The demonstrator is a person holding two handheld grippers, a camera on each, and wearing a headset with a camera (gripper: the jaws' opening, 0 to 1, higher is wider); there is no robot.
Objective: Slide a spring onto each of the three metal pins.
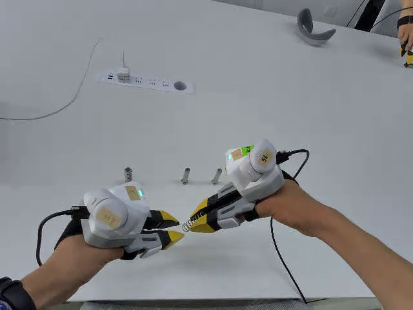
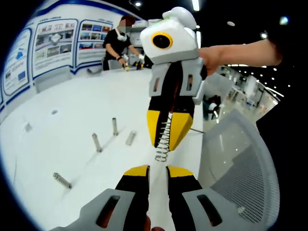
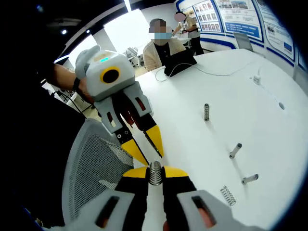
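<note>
Three metal pins stand in a row on the white table. The left pin (image 1: 128,174) carries a spring; the middle pin (image 1: 186,175) and the right pin (image 1: 217,175) are bare. My right gripper (image 1: 193,221) is shut on a small spring (image 1: 187,225), which sticks out from its yellow tips and also shows in the right gripper view (image 3: 154,172). My left gripper (image 1: 173,227) faces it tip to tip, open and holding nothing. In the left gripper view the spring (image 2: 163,139) hangs just above my left gripper (image 2: 158,171). A loose spring (image 3: 227,195) lies near the bare pins.
A white power strip (image 1: 145,81) with a plugged cable lies at the back left. A grey curved object (image 1: 313,29) rests at the far right. Black cables trail from both grippers. A mesh chair (image 2: 240,178) stands beside the table, with people at its far end.
</note>
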